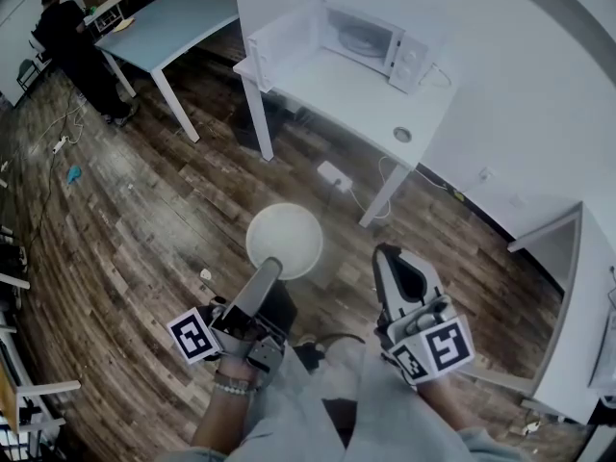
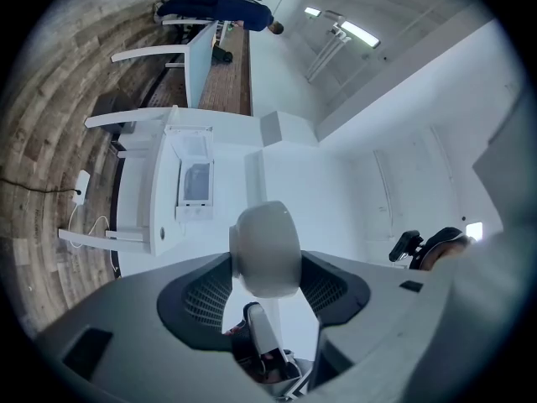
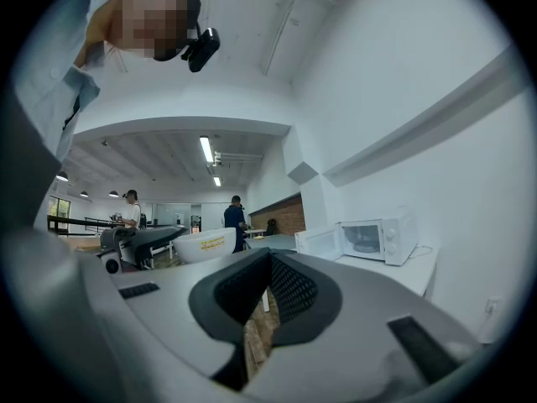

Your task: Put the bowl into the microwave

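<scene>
Brown wood floor fills the room. At 12 o'clock a white surface (image 1: 346, 89) carries the microwave (image 1: 371, 38), its door open. The left tongs (image 1: 272, 264) pinch the rim of the white bowl (image 1: 286, 239), held over the floor, well apart from the microwave. At 5 o'clock the right tongs (image 1: 389, 255) are pressed together, holding nothing.

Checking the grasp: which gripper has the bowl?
The left gripper, shut on the rim of the white bowl; the right gripper is shut on nothing.

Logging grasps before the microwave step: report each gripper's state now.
Left gripper: shut on the bowl.
Right gripper: shut, empty.
</scene>
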{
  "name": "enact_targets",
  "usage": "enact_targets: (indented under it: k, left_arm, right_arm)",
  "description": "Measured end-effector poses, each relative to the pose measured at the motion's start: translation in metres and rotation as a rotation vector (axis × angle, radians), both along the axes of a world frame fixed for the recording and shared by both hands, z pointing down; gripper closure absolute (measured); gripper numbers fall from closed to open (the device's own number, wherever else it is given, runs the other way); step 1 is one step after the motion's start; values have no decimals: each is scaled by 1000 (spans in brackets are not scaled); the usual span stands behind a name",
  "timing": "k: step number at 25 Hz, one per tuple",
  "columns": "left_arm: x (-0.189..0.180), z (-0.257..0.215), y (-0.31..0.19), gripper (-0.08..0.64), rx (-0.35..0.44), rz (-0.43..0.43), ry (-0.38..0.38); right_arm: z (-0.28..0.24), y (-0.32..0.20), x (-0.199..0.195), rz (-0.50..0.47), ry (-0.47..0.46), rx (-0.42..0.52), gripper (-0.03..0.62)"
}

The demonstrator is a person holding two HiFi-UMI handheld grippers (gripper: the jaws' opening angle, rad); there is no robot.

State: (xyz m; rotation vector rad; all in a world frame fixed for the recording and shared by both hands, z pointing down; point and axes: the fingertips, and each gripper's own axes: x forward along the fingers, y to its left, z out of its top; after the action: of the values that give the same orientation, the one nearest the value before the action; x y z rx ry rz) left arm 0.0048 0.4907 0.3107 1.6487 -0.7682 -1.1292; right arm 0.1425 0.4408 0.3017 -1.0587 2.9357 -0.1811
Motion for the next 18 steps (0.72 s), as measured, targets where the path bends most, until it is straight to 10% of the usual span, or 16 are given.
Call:
enact_targets:
  k: [18]
  left_arm:
    - [-17,5,-20,316,7,-14,-9]
  right_arm:
    - [19,-23,-9,19,-1,-20,588]
